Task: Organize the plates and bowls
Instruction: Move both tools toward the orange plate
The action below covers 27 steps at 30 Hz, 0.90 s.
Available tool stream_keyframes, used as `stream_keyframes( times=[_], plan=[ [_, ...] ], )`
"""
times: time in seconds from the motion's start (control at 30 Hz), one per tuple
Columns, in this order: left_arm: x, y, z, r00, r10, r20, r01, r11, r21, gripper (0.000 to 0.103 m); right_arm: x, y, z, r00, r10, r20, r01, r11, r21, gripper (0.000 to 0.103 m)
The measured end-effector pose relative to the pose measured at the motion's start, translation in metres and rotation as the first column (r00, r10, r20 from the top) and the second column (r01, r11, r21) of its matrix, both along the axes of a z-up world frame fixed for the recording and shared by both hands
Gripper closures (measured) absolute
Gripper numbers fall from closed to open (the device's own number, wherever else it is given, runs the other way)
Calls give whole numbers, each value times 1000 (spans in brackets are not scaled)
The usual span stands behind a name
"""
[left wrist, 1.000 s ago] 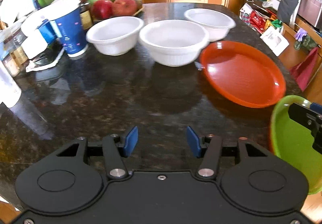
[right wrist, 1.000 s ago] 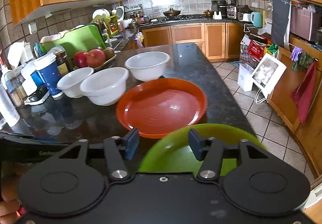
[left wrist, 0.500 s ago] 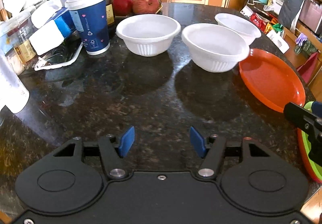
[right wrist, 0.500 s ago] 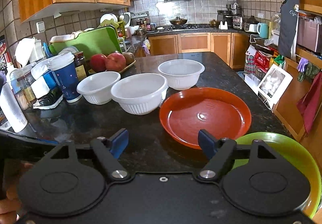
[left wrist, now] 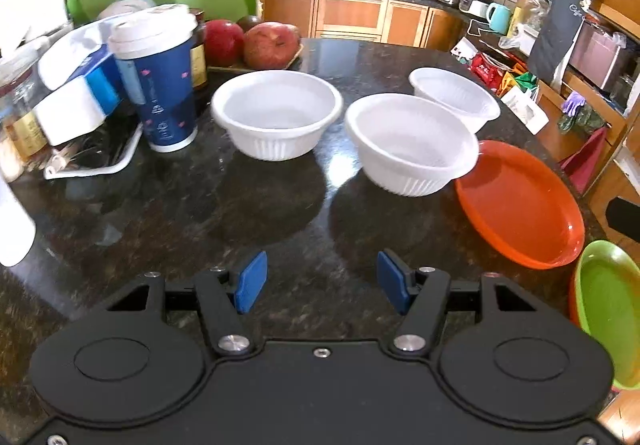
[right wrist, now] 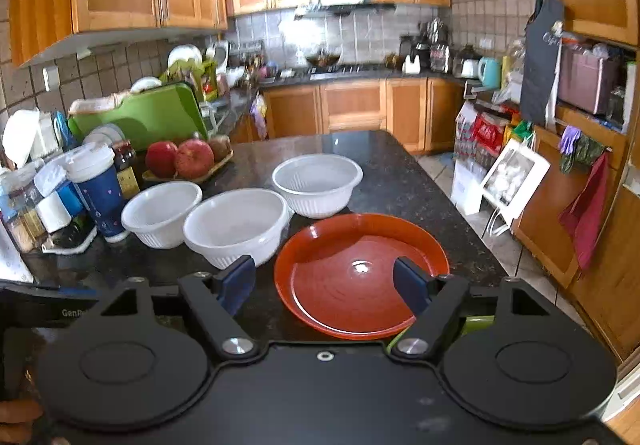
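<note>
White ribbed bowls (left wrist: 276, 113), orange plate (left wrist: 520, 205), green plate (left wrist: 612, 321), speckled black counter (left wrist: 200, 213)

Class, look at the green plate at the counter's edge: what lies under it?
An orange rim shows under the green plate, seemingly another plate; the rest is covered. A separate orange plate lies beside it.

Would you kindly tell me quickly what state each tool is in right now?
Left tool: open, holding nothing.
Right tool: open, holding nothing; its jaws have just been opening.
</note>
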<state>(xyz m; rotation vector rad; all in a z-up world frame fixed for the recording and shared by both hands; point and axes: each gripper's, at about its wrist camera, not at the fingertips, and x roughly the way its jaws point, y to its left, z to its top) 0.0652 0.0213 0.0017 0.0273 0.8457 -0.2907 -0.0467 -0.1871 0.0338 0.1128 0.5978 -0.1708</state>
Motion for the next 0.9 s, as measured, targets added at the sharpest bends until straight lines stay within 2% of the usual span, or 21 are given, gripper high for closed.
stream_keyframes(
  times=[0.3,0.53,0.63,0.8,0.9],
  plan=[
    [10,-39,6,1000,-11,-4,11,999,-34,39,40,-54,-1,992,43,-118,-49,998,-43,24],
    [17,-68,1,1000,6,-11,-7,999,-41,39,69,-104,-19,977,83,-196,-74,996,54,24],
    [19,-84,-5,1000,-3,-31,3,1000,-21,39,79,-118,-24,973,114,-199,-104,993,61,24],
    [25,-105,-14,998,-7,-59,7,1000,5,39,96,-128,-34,968,137,-210,-137,990,16,24],
    [26,-111,-19,998,7,-65,-8,1000,-6,39,108,-137,-41,959,156,-236,-150,988,44,24]
  ],
)
